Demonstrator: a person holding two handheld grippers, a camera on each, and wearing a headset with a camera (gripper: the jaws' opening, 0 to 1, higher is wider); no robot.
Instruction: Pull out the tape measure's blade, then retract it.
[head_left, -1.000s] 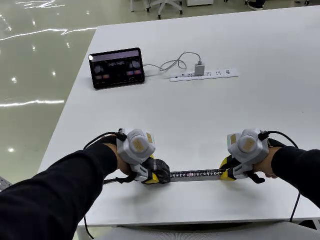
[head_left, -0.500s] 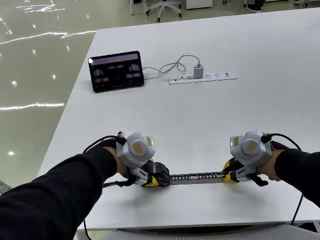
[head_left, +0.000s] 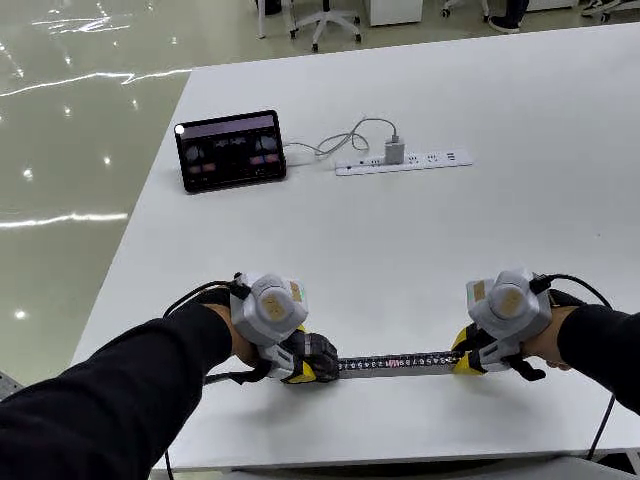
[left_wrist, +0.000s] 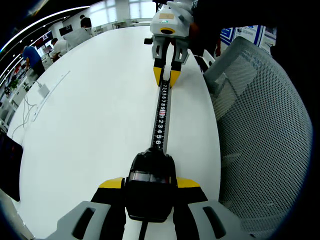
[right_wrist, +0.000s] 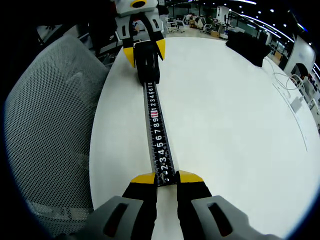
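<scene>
A black and yellow tape measure case (head_left: 312, 357) lies near the white table's front edge, with my left gripper (head_left: 300, 362) shut on it; the case (left_wrist: 150, 182) sits between the jaws (left_wrist: 150, 200). Its dark blade (head_left: 398, 362) with white numbers runs right, flat along the table, to my right gripper (head_left: 464, 362), which is shut on the blade's end (right_wrist: 165, 176). The blade (right_wrist: 156, 127) stretches from the right gripper (right_wrist: 165, 181) to the case (right_wrist: 147, 61). In the left gripper view the blade (left_wrist: 162, 110) ends at the right gripper (left_wrist: 166, 80).
A dark tablet (head_left: 229, 150) stands at the far left of the table (head_left: 400, 250). A white power strip (head_left: 402, 160) with a plugged charger and cable lies behind the middle. A grey mesh chair back (left_wrist: 260, 125) is close to the table's front edge.
The right gripper has moved a little further right with the blade's end, so more blade shows between the grippers. The head camera has tilted slightly.
</scene>
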